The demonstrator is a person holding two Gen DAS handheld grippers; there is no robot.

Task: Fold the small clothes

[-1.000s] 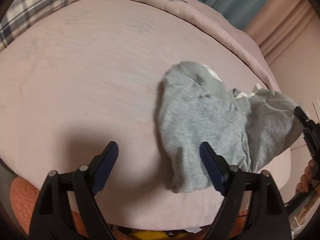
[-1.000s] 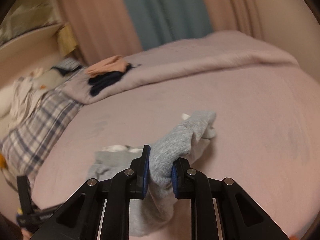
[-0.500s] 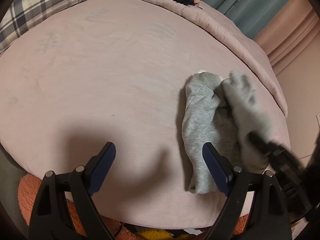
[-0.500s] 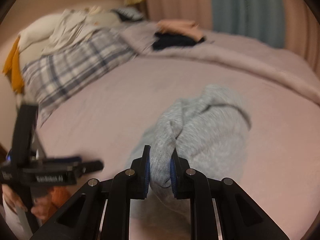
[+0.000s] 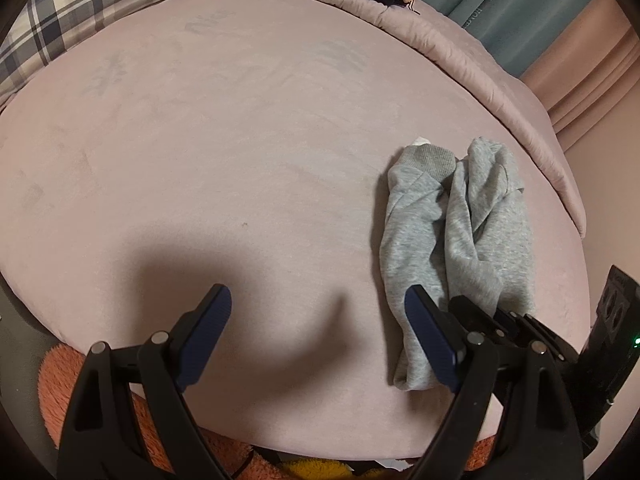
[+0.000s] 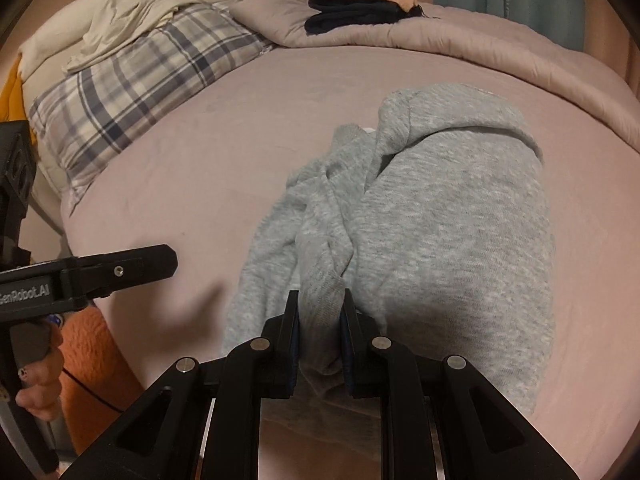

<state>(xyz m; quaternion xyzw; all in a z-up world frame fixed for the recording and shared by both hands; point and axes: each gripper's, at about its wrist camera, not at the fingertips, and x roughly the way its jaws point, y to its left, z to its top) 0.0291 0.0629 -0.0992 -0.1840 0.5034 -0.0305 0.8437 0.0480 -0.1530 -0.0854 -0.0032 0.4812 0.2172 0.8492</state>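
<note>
Garment: the grey sweatshirt (image 5: 460,236) now lies doubled lengthwise near the bed's right edge on the pink bedspread (image 5: 224,152); a second ago it was spread wider and partly lifted.
Right gripper: right gripper (image 6: 319,320) has swung over and come down, jaws clenched on a bunched fold at the near end.
Left gripper: left gripper (image 5: 320,320) hovers just left of the garment, jaws released and wide, nothing between them.
Cuff: the ribbed cuff (image 5: 430,158) shows at the far end.
Meaning: the first lengthwise fold looks laid; letting go and a crosswise fold likely follow.
Watch: the top layer sits rumpled, may need smoothing.
</note>
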